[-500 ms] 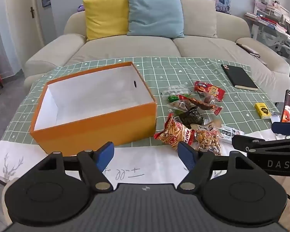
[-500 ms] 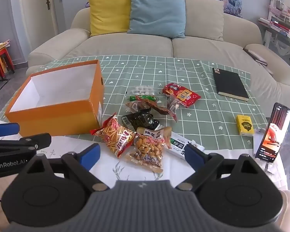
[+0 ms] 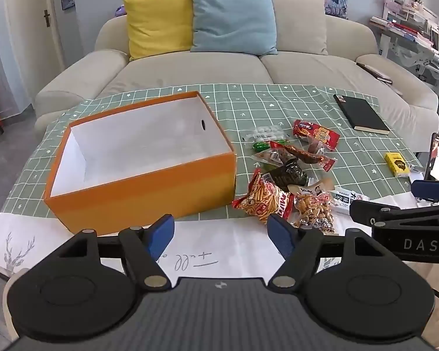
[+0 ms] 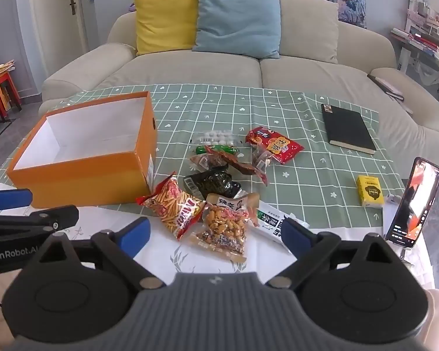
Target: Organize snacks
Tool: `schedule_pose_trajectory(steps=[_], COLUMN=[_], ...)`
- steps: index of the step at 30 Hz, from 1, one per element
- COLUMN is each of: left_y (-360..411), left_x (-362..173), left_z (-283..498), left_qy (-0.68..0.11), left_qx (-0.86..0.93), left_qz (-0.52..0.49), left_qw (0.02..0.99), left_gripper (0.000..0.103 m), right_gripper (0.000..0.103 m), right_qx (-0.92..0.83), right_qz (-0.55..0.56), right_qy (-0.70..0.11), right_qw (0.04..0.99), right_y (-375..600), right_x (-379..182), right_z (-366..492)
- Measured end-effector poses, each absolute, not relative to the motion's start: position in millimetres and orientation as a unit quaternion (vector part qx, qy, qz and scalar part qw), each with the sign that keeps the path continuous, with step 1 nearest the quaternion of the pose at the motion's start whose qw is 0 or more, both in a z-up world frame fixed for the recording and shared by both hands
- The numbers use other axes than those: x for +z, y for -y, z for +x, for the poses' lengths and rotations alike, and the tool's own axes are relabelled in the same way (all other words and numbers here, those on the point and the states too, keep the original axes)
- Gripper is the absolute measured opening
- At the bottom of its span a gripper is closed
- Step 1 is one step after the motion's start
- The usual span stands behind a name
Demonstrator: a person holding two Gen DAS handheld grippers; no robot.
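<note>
An open orange box with a white inside stands empty on the green checked tablecloth; it also shows in the right wrist view. Several snack packets lie in a heap to its right: a red stick-snack bag, a clear peanut bag, a dark packet, a red packet. The heap also shows in the left wrist view. My left gripper is open and empty, near the table's front edge. My right gripper is open and empty, just short of the peanut bag.
A black notebook, a small yellow box and a propped phone stand on the table's right side. A beige sofa with cushions runs behind the table. White paper covers the front edge.
Both grippers have crept slightly forward toward the table; the snacks and box sit a little closer in both views. Nothing was picked up.
</note>
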State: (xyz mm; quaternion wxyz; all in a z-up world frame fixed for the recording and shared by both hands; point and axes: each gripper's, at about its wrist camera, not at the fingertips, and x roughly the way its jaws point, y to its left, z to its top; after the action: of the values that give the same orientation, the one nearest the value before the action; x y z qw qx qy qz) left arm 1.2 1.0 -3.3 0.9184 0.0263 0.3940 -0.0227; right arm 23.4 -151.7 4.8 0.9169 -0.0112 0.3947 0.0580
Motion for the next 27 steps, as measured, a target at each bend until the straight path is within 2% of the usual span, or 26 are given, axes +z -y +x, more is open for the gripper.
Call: schedule_pose_trajectory(steps=[27], left_y=[-0.2], left_x=[-5.0], left_z=[2.4], left_qy=[-0.399], left_qx=[-0.017], left_qz=[0.025], left_qw=[0.916], left_gripper=[0.085], right_gripper=[0.094], right_qx=[0.057], right_qz=[-0.015], right_qy=[-0.395], right_qw=[0.917], right_y=[150.4], right_x=[6.8], right_z=[22.5])
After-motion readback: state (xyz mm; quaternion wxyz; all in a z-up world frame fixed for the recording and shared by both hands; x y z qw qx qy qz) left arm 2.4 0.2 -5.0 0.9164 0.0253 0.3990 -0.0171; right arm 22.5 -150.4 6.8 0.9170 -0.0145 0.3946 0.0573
